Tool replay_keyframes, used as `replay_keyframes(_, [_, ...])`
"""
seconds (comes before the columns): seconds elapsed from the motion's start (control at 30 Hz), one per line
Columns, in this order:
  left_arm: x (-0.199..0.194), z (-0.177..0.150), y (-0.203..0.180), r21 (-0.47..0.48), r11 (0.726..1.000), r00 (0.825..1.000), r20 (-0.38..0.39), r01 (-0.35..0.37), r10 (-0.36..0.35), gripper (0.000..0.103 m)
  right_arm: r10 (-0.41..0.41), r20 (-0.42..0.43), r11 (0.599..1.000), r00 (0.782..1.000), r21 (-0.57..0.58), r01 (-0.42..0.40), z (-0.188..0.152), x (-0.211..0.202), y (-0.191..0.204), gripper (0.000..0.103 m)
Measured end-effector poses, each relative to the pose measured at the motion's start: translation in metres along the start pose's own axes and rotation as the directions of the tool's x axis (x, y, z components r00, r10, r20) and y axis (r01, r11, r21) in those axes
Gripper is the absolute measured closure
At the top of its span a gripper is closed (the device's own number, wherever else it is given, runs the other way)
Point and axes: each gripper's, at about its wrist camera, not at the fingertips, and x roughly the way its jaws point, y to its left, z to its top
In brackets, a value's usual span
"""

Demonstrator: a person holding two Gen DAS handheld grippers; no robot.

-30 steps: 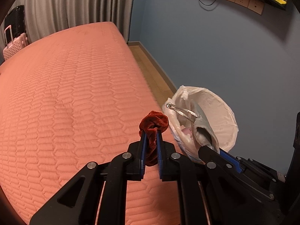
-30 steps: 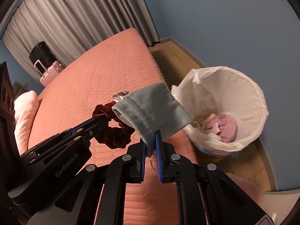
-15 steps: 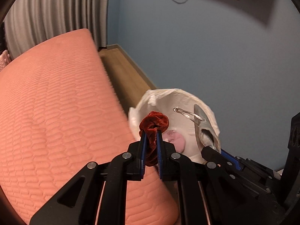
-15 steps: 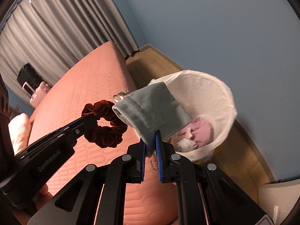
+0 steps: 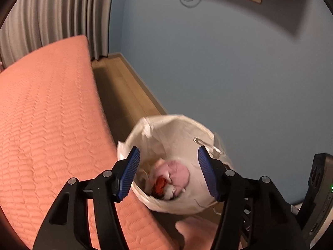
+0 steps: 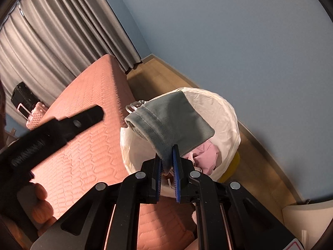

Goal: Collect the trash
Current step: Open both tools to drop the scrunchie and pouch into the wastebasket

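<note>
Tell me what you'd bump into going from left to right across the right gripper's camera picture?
Pink suitcase → left gripper → orange bed → grey pouch, pinched by the right gripper → white bin bag → wooden floor.

Dim warm indoor light, fisheye-bent edges, slight motion blur.

The wooden floor [image 6: 166, 77] carries the lined trash bin [image 6: 226, 112], apparently touching the salmon quilted bed [image 6: 87, 137].
</note>
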Motion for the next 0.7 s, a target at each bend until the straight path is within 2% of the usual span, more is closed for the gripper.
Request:
replay_keyframes(0.2, [-0.002, -0.003, 0.014, -0.017, 0.998, 0.998, 0.006, -0.067, 0.067, 0.045, 0.002, 0.002, 1.0, 1.0, -0.01, -0.002, 0.008, 0.01, 0.006, 0.093])
replay_keyframes(0.3, [-0.001, -0.006, 0.022, -0.031, 0.995, 0.995, 0.0, -0.097, 0.097, 0.042, 0.002, -0.001, 1.0, 1.0, -0.014, -0.002, 0.011, 0.016, 0.011, 0.087])
replay_keyframes(0.5, [0.0, -0.015, 0.038, -0.05, 0.989, 0.991, -0.017, -0.136, 0.135, 0.039, 0.001, -0.001, 0.999, 1.0, -0.036, -0.001, 0.013, 0.022, 0.022, 0.083])
replay_keyframes(0.7, [-0.005, -0.022, 0.045, -0.045, 0.985, 0.986, -0.009, -0.166, 0.166, 0.038, -0.002, 0.001, 0.998, 1.0, -0.056, 0.002, 0.011, 0.016, 0.028, 0.082])
